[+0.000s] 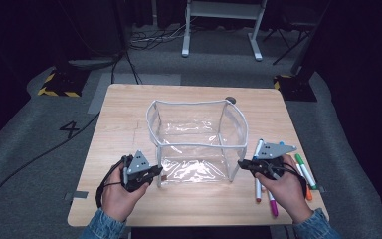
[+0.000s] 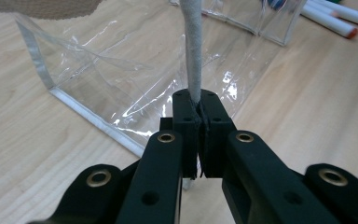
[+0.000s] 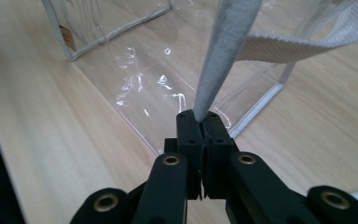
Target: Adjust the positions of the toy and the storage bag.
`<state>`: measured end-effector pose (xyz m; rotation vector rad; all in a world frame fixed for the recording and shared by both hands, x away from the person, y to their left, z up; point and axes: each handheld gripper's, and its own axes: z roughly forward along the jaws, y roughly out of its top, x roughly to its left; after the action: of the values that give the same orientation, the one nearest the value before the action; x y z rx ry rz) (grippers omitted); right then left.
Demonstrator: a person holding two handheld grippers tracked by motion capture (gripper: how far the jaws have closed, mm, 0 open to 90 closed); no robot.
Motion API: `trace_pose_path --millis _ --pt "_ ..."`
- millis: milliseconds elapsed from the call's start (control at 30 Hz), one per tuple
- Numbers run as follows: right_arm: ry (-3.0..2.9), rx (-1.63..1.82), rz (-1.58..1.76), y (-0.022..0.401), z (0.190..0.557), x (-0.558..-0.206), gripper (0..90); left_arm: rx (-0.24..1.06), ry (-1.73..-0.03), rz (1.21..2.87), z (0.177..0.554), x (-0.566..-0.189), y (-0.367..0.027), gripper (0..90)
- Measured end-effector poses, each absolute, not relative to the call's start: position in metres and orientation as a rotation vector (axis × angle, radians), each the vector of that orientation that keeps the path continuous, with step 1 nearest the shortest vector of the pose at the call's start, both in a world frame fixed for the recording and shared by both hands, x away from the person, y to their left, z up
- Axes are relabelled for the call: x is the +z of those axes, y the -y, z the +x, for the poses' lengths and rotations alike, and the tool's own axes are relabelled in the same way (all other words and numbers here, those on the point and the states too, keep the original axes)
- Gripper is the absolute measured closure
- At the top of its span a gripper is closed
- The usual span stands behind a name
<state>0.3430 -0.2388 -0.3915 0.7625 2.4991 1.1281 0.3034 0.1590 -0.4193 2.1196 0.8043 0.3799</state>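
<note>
A clear plastic bag [image 1: 194,144] with white fabric trim stands open-topped in the middle of the wooden table [image 1: 124,114]. My left gripper [image 1: 155,171] is at the bag's near left corner, shut on its white trim [image 2: 193,60]. My right gripper [image 1: 242,164] is at the near right corner, shut on the white trim [image 3: 223,51] there. Both pairs of jaws pinch the fabric edge tight between the pads. Several coloured markers [image 1: 303,172] lie on the table under and beside my right hand.
More markers [image 2: 331,18] lie beyond the bag in the left gripper view. A small dark round object [image 1: 230,100] sits at the bag's far right corner. Around the table are grey carpet, cables and stand feet with yellow-black tape [image 1: 59,84].
</note>
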Motion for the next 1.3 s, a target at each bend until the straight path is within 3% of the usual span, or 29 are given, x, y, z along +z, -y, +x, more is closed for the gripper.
trace_pose_path --millis 300,1033,1100,1133,1200,1300 --pt "-2.548 1.117 0.743 0.262 0.3 -0.391 88.0 0.247 -0.701 2.149 0.275 -0.418 -0.147 87.0" --pt "-2.561 1.119 0.827 0.308 0.236 -0.389 88.0 0.138 -0.507 2.233 0.237 -0.416 -0.108 86.0" --pt "-2.564 1.132 0.829 0.31 0.236 -0.389 87.5 0.109 -0.522 2.205 0.238 -0.416 -0.11 82.3" --pt "-2.564 1.137 0.825 0.311 0.236 -0.39 86.3 0.08 -0.538 2.192 0.238 -0.416 -0.111 76.0" --pt "-2.583 1.151 0.83 0.31 0.238 -0.39 78.7 0.064 -0.58 2.169 0.238 -0.415 -0.113 60.1" --pt "-2.589 1.187 0.838 0.31 0.24 -0.387 64.5 0.133 -0.601 2.19 0.238 -0.41 -0.12 47.0"
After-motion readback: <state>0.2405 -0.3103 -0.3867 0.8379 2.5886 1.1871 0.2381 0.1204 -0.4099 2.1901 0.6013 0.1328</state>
